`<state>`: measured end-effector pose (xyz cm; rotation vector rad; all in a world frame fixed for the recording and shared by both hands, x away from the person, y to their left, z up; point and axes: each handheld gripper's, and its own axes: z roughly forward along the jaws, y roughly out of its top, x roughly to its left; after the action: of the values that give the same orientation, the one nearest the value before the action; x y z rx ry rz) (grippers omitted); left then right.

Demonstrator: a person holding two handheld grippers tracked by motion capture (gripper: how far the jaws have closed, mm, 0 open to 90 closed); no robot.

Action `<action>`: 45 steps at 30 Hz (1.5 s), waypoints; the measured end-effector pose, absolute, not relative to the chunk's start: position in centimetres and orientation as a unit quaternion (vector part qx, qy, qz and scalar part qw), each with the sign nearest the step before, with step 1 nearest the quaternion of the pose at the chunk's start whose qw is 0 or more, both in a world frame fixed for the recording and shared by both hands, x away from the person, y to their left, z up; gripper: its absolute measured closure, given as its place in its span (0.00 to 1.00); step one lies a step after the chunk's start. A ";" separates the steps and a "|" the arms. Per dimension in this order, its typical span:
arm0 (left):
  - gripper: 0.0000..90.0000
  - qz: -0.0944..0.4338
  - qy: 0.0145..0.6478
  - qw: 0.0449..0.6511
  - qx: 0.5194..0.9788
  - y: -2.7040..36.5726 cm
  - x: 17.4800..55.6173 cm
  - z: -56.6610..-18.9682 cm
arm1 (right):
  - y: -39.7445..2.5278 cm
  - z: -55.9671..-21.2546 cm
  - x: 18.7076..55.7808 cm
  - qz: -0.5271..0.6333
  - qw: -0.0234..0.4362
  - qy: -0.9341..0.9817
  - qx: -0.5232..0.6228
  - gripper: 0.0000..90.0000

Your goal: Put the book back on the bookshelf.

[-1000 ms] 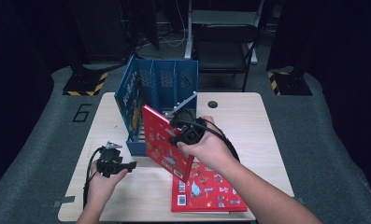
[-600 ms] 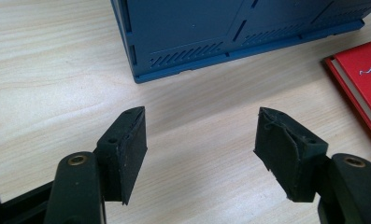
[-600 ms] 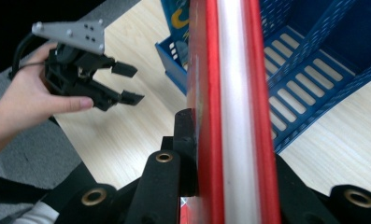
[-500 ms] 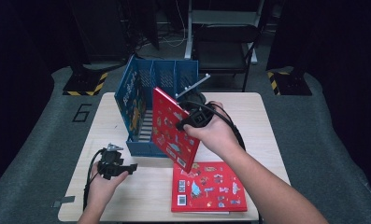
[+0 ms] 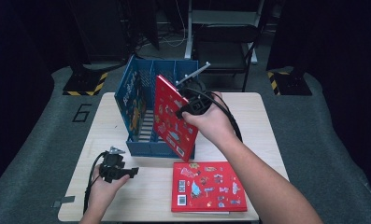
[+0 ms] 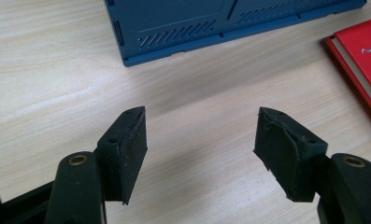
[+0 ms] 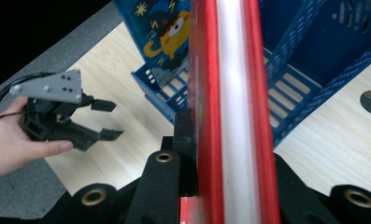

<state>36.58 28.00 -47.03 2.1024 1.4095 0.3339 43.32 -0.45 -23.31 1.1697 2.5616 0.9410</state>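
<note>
Evidently the step in hand is filing a book, so the blue rack [image 5: 148, 116] comes first: it stands just ahead of and below the right gripper [image 5: 189, 108], which is clamped on the upper edge of the red book [image 5: 174, 117], held tilted above the rack's near compartments. To do this well, I judge the book should be turned upright and parallel to the dividers, then lowered straight so its bottom corner clears the front wall. A second red book [image 5: 207, 185] lies flat on the table [image 5: 267, 121], below that gripper and nearer the person. The left gripper [image 5: 120, 170] rests idle with jaws spread wide, holding nothing. The right gripper view shows the book's page edge [image 7: 234, 93] pinched between the jaws and an illustrated book [image 7: 167, 32] already filed, which the high view barely reveals.
</note>
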 end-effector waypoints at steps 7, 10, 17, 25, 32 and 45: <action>0.38 0.124 0.530 0.288 0.788 28.3 36.3 -47.1 | 0.1 -23.6 44.5 0.315 0.089 0.853 0.406 0.88; 0.38 0.126 0.532 0.290 0.786 28.3 36.3 -47.3 | 0.4 -23.8 44.9 0.308 0.095 0.853 0.410 0.88; 0.38 0.122 0.535 0.283 0.787 28.4 36.2 -47.2 | 0.9 -23.9 46.1 0.308 0.096 0.842 0.432 0.88; 0.38 0.124 0.536 0.289 0.784 28.5 36.2 -47.2 | 0.9 -24.1 47.4 0.309 0.110 0.830 0.451 0.88; 0.38 0.123 0.535 0.289 0.784 28.6 36.2 -47.1 | 1.1 -24.3 48.8 0.316 0.106 0.815 0.475 0.88; 0.38 0.120 0.531 0.280 0.791 28.6 36.1 -47.3 | 2.5 -24.2 50.3 0.314 0.120 0.800 0.497 0.88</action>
<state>36.12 28.57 -47.30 2.1198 1.4236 0.3211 50.27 2.50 -24.19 1.4533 2.3365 0.9172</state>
